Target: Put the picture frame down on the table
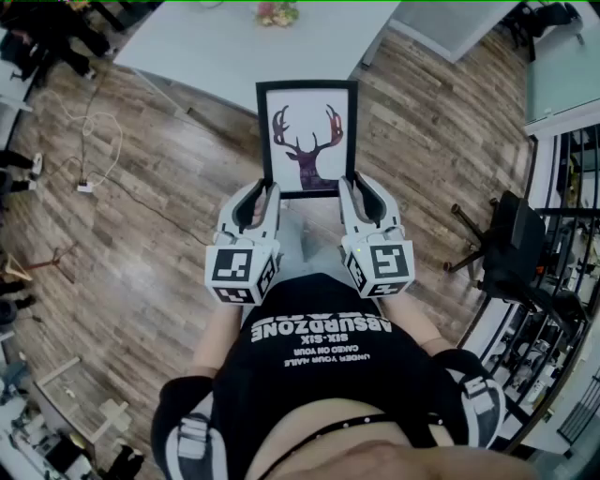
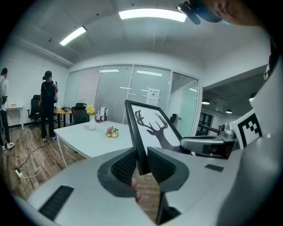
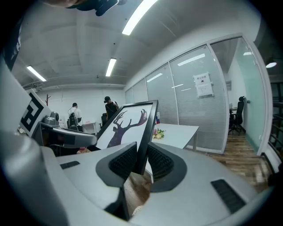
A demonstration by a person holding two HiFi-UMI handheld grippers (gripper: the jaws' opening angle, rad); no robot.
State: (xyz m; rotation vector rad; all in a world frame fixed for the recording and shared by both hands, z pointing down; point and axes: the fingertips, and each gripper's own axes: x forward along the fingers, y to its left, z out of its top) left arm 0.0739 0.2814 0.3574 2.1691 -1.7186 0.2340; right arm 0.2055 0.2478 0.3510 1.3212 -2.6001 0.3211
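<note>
Clamping the lower-left edge of the picture frame (image 1: pixel 307 139): left gripper (image 1: pixel 270 194), jaws tight on the black border. The frame sits center of the head view with its deer print facing the camera. It is held off the wood floor (image 1: pixel 141 234) and not yet down on the white table (image 1: pixel 216 47) at upper center. Right gripper (image 1: pixel 349 184) pinches the lower-right edge the same way. A small bunch of flowers (image 1: pixel 277 13) lies on the table at the top edge.

Table (image 1: pixel 206 52) lies beyond the picture frame (image 1: pixel 307 139), bearing flowers (image 1: pixel 277 13).
</note>
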